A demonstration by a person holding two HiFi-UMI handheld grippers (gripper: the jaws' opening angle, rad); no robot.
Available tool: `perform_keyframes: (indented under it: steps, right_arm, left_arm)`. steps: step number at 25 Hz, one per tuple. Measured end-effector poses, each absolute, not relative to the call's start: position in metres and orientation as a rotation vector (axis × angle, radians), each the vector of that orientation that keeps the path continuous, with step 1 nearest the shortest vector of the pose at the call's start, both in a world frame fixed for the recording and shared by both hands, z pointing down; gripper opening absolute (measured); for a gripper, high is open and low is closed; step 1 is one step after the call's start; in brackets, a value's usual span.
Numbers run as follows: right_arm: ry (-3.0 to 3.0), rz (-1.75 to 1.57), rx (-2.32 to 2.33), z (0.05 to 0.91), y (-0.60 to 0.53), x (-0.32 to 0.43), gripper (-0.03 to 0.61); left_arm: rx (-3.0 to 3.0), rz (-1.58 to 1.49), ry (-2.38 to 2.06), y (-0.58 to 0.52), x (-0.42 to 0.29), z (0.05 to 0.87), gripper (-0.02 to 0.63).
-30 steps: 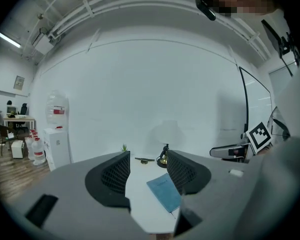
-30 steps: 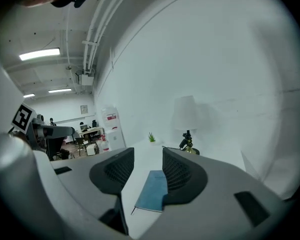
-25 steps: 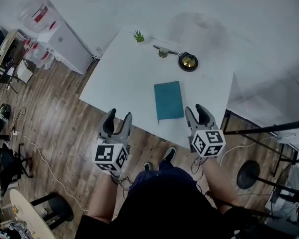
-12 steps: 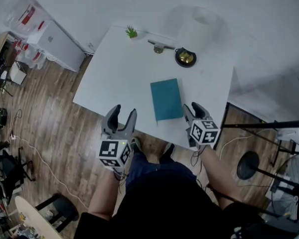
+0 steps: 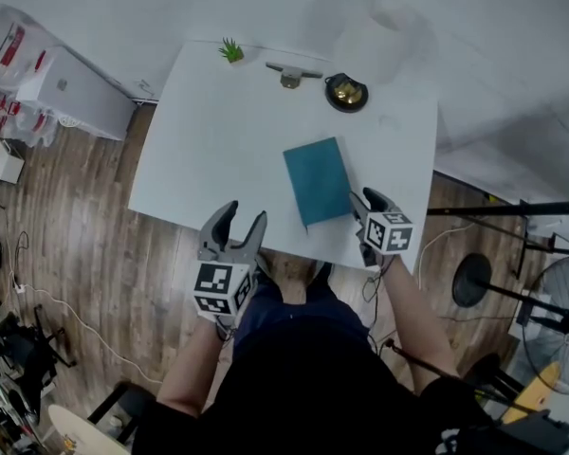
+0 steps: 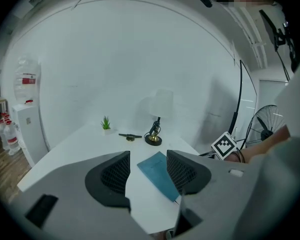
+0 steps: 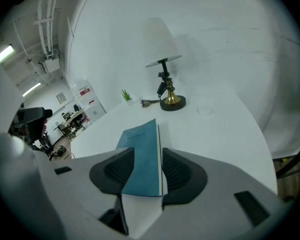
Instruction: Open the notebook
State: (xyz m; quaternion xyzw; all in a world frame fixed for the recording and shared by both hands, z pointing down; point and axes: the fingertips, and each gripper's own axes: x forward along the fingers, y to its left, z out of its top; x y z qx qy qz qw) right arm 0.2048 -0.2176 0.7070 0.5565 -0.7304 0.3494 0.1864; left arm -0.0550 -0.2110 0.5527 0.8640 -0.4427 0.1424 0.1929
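Nothing is opened yet: the thin teal notebook (image 5: 318, 180) lies shut on the white table (image 5: 218, 150). My right claw (image 5: 368, 200), jaws apart, sits at its near corner; my left claw (image 5: 245, 213) hangs apart, empty

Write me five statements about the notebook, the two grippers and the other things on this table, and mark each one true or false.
1. The notebook is closed and lies flat on the table. True.
2. The left gripper is shut on the notebook. False: its jaws are apart with nothing between them, and it is at the table's near edge, apart from the notebook.
3. The right gripper has its jaws apart, lined up with the notebook's near end. True.
4. The plant stands at the near edge beside the notebook. False: it stands at the far edge, to the left of the lamp.
5. The lamp stands upright near the table's far edge. True.
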Motion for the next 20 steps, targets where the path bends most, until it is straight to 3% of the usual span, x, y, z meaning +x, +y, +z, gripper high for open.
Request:
perform_keyframes:
  steps: [14,20]
  right_arm:
    - [-1.933,1.007,1.385,0.771,-0.217,0.188,0.163]
    - [-1.934,0.974,1.401,0.759,-0.216,0.192,0.080]
  left_arm:
    - [2.333,0.452,-1.265,-0.190,-0.072,0.569,0.224]
    - [2.301,0.416,-1.297,-0.185,-0.079,0.564,0.222]
